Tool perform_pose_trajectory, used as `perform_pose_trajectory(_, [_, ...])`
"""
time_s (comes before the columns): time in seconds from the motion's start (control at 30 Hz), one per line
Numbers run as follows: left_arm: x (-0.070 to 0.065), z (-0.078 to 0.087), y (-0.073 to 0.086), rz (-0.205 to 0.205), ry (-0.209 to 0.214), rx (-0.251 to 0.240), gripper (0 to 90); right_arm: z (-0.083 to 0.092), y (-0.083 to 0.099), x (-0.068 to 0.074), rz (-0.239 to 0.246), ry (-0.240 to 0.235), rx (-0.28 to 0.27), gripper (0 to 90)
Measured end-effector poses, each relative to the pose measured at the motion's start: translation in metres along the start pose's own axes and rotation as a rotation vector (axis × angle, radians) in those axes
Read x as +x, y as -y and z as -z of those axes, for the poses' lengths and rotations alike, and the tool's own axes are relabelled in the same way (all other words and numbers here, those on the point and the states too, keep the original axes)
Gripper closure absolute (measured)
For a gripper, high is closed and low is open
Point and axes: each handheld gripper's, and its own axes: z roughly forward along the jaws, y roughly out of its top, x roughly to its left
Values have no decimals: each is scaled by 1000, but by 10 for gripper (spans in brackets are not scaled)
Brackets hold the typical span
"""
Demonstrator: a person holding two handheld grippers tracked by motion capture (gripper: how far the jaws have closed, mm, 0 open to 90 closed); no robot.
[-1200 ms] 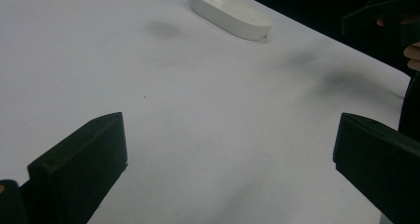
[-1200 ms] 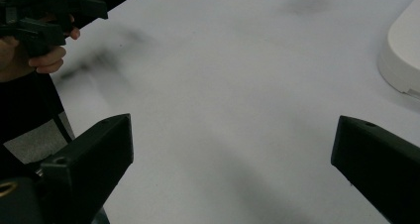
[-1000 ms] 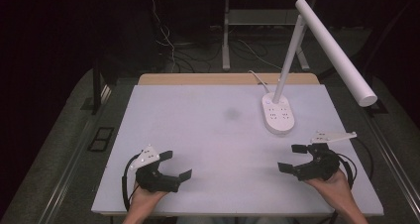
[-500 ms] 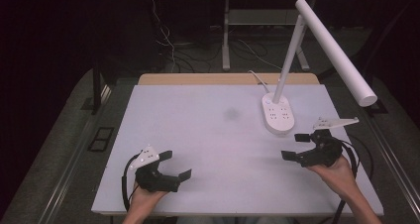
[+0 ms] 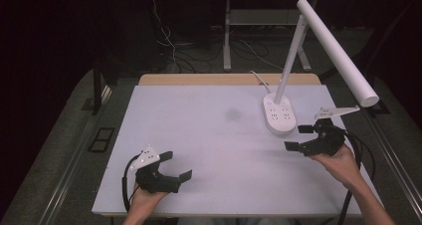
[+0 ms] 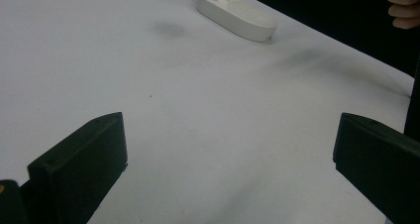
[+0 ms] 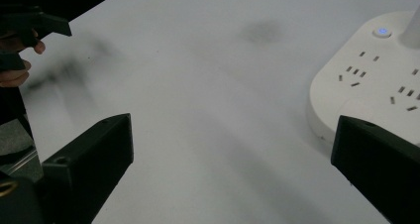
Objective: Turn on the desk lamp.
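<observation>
While upright, lamp [image 5: 318, 46] arm rightward-down

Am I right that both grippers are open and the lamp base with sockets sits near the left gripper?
Not quite. The lamp base sits near the right gripper, as the high view shows. The left gripper is far from it. Both are indeed open.

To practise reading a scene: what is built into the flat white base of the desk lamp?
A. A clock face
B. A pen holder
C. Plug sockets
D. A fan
C: the lamp base carries rows of socket slots and a small blue-lit button.
</observation>
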Motion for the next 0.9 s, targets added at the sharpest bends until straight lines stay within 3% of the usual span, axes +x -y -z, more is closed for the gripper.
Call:
perform_pose_trajectory(0.6, [1, 2, 0, -2, 2, -5, 0, -5, -25, -28, -1, 30, 17, 26])
perform_pose_trajectory(0.9, [1, 1, 0, -4, 2, -4, 0, -13, -34, -51, -23, 68, 29, 27])
